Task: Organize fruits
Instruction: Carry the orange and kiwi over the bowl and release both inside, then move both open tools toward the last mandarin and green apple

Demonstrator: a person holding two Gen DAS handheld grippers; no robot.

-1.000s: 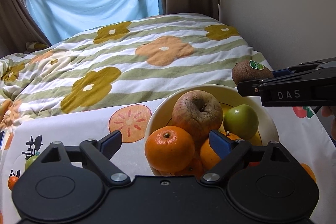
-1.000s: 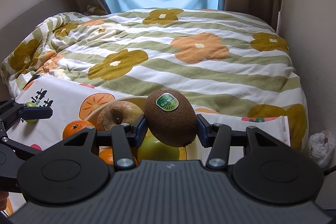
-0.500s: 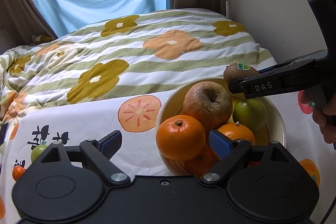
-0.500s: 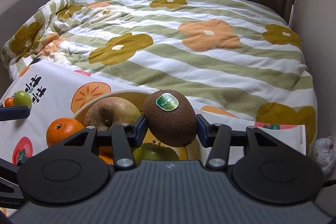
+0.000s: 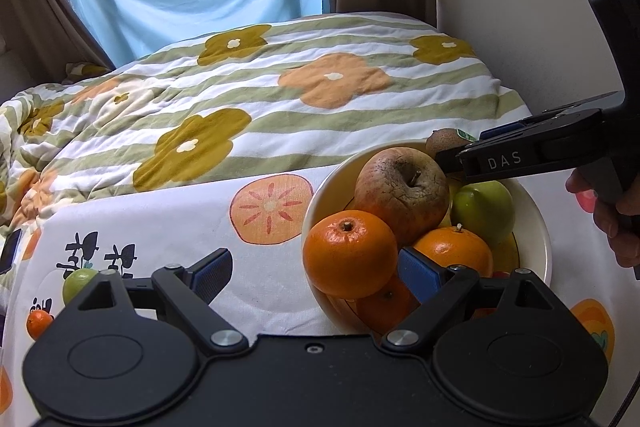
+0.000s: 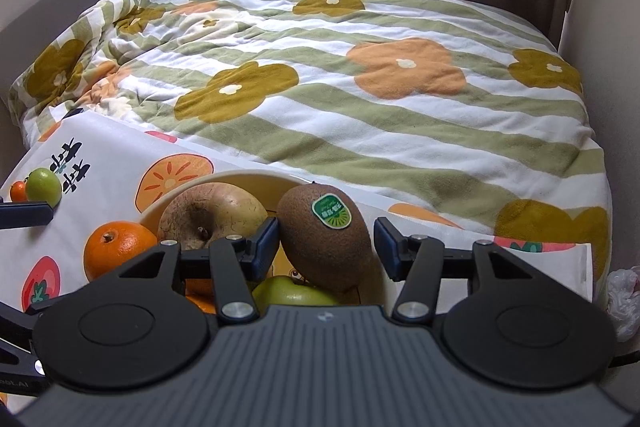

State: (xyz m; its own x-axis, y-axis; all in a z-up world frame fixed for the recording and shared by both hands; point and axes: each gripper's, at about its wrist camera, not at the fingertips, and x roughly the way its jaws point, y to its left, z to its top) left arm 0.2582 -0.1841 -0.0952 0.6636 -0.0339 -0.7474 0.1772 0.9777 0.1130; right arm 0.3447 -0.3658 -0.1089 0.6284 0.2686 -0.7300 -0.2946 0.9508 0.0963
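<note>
Fruit is piled in the bowl (image 5: 536,223): an orange (image 5: 349,253) at its near rim, a wrinkled apple (image 5: 401,189) behind. The left tool (image 5: 316,269) is held wide open and empty before the bowl. Over its far side, the right tool (image 6: 326,242) is parted, the kiwi (image 6: 325,241) touching only one pad.

left tool (image 5: 308,269) wide open by the bowl (image 5: 536,227) | right tool (image 5: 450,157) reached in over the apple (image 5: 400,187) | kiwi (image 5: 444,143) at its tip
</note>
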